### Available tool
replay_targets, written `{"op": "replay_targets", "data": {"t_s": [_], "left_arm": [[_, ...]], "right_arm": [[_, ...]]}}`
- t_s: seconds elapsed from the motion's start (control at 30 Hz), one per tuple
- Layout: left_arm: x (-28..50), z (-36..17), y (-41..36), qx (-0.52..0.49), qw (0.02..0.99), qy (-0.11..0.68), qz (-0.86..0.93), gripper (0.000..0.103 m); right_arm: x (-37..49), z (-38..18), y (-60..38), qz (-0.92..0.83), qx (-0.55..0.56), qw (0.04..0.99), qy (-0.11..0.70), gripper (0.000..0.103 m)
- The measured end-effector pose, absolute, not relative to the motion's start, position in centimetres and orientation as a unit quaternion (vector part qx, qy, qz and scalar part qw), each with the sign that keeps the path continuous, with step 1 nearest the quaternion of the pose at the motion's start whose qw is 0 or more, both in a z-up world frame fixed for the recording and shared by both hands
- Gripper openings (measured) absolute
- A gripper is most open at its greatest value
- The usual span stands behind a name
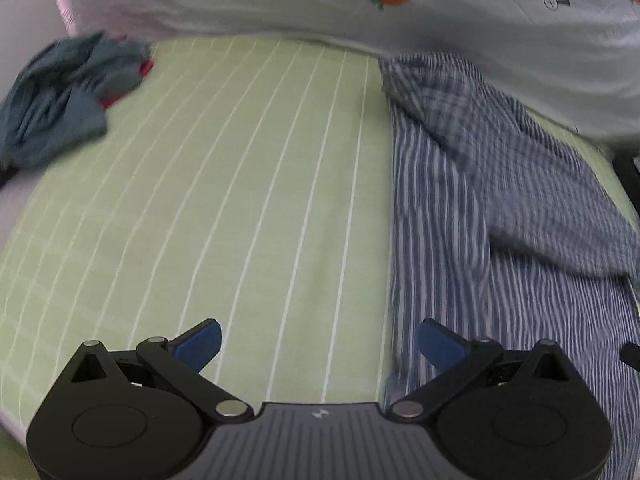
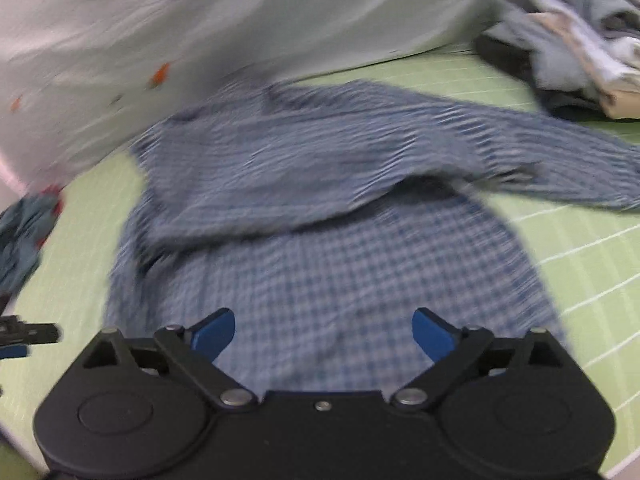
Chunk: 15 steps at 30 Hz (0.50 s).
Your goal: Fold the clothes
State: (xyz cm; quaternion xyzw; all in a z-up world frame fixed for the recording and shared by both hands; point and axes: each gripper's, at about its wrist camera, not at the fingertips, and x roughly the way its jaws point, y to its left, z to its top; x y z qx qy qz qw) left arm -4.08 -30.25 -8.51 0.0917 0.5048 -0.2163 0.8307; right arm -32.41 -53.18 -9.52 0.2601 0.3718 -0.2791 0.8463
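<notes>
Blue-and-white striped cotton shirt [image 2: 320, 216] lies flat on green sheet w/ white grid lines [image 1: 240, 200], one sleeve out twd 3 o'clock. White carrot-print duvet [image 1: 360, 8] behind at 12. Crumpled teal garment [image 1: 60, 100] at 10, grey clothes heap [image 2: 580, 52] at 2.

L tool [image 1: 318, 346] open over sheet [image 1: 240, 200], shirt [image 1: 460, 220] beside.

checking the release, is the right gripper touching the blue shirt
Apart: the right wrist view shows the right gripper open above the blue shirt, nothing between its pads.
</notes>
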Motion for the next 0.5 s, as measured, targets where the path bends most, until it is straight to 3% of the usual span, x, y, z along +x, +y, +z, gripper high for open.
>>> {"op": "replay_targets", "data": {"t_s": [0.33, 0.5], "left_arm": [[7.9, -7.5, -38.9, 0.022, 0.842, 0.497, -0.209, 0.092], [14.1, -8.6, -44.5, 0.008, 0.843, 0.498, -0.203, 0.091]], "right_arm": [[-30.7, -10.8, -66.3, -0.402, 0.267, 0.810, 0.332, 0.100], [-28.9, -11.9, -72.6, -0.428, 0.267, 0.794, 0.339, 0.091]]}}
